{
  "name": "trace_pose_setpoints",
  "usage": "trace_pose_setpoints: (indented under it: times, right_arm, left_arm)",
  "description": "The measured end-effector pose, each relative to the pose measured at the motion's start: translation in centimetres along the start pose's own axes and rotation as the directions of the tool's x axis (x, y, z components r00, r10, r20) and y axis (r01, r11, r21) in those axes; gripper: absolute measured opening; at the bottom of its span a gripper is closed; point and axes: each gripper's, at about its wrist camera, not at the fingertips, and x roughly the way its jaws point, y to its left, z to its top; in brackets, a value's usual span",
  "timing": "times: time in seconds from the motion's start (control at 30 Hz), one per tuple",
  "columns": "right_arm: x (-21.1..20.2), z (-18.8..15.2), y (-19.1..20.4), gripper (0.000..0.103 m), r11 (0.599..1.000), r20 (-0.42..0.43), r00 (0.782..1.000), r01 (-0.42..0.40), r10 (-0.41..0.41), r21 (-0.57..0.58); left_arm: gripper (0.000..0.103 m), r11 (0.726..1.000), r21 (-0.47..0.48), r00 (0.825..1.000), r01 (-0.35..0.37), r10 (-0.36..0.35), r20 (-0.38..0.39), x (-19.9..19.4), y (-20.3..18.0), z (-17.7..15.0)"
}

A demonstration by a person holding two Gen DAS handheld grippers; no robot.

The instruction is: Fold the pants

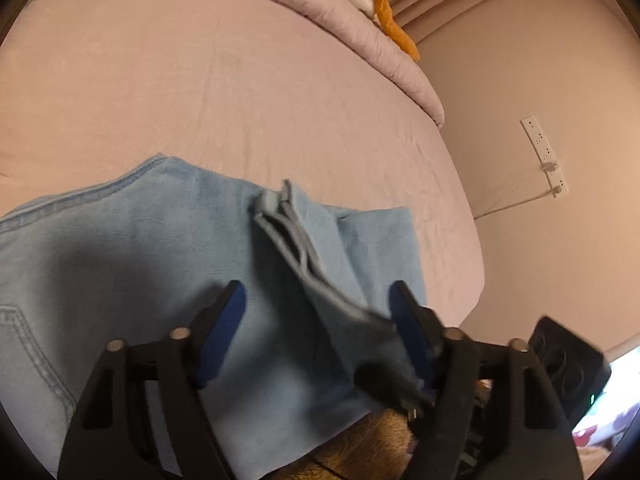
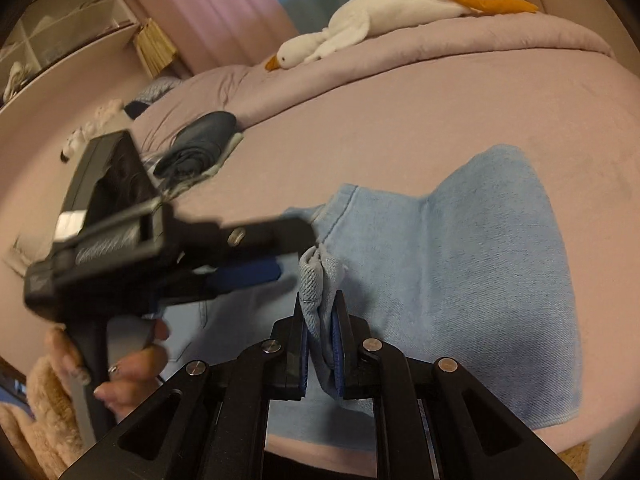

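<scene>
A pale pink bedsheet [image 2: 400,128] carries the light blue denim pants [image 2: 480,260] at centre. The right gripper [image 2: 322,316] pinches a bunched hem at six o'clock. The left gripper [image 1: 316,300] stands spread, gripping nothing.

Light-blue denim pants [image 2: 492,264], spread mostly flat on pink bed [image 2: 420,120]. Partly folded, one layer over another. Back-pocket stitching visible at one end. Bunched hem edge lifted off the flat layer, pinched in right gripper [image 2: 322,320]. Remaining fabric lying smooth, near the bed edge.
</scene>
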Motion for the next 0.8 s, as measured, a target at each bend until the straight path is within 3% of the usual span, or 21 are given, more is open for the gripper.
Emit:
trace_pose_setpoints:
  times: [0.1,0.13,0.17,0.2,0.3,0.4,0.53,0.6,0.7,0.73,0.77,0.8]
  right_arm:
    - [-0.9,0.1,1.5,0.012,0.997,0.006,1.0,-0.026,0.027,-0.075]
    - [-1.0,0.0,2.2,0.012,0.994,0.007,1.0,-0.024,0.025,-0.103]
    - [-0.9,0.0,2.8,0.012,0.992,0.004,1.0,-0.013,0.014,-0.125]
    - [-0.8,-0.1,3.4,0.012,0.99,0.0,1.0,0.004,-0.004,-0.142]
    - [-0.1,-0.4,3.9,0.012,0.99,-0.008,1.0,-0.029,0.028,-0.141]
    - [1.3,-0.9,3.7,0.012,0.991,-0.051,0.998,-0.054,0.048,-0.12]
    - [3.7,-1.1,3.3,0.012,0.996,-0.154,0.988,-0.005,-0.01,-0.094]
    - [3.6,-1.1,2.5,0.015,0.998,-0.181,0.983,0.01,-0.022,-0.067]
    - [1.3,-0.5,1.4,0.041,0.998,-0.145,0.988,0.043,-0.05,-0.05]
    - [0.5,-0.3,1.1,0.054,0.996,-0.123,0.989,0.07,-0.075,-0.045]
    - [-0.5,0.2,0.6,0.061,0.994,-0.099,0.99,0.1,-0.103,-0.037]
    - [-1.7,0.5,0.1,0.063,0.991,-0.071,0.989,0.127,-0.129,-0.028]
  left_arm:
    - [0.038,1.0,-0.007,0.999,0.029,-0.029,-0.027,-0.5,-0.3,0.6]
    - [0.027,1.0,0.016,1.0,0.006,-0.006,-0.022,-0.9,-0.7,0.8]
    - [0.007,0.999,0.036,1.0,-0.02,0.02,-0.011,-1.3,-1.0,0.7]
    - [0.005,0.997,0.054,0.999,-0.053,0.053,0.007,-1.7,-1.2,0.8]
    - [0.007,0.99,0.071,0.992,-0.119,0.117,0.04,-3.0,-0.7,0.7]
    - [0.008,0.982,0.064,0.984,-0.176,0.174,0.023,-3.1,1.2,0.1]
    - [0.016,0.972,0.049,0.973,-0.228,0.23,-0.034,-2.1,3.4,-1.0]
    - [0.021,0.974,0.052,0.975,-0.219,0.221,-0.036,-2.1,3.4,-1.0]
    - [0.038,0.963,0.09,0.966,-0.256,0.257,-0.001,-3.0,2.5,-1.5]
    - [0.044,0.959,0.099,0.964,-0.266,0.265,0.017,-3.5,2.2,-1.6]
    - [0.046,0.959,0.102,0.964,-0.265,0.263,0.028,-3.9,2.2,-1.5]
    - [0.046,0.96,0.101,0.966,-0.26,0.258,0.037,-4.0,2.1,-1.6]
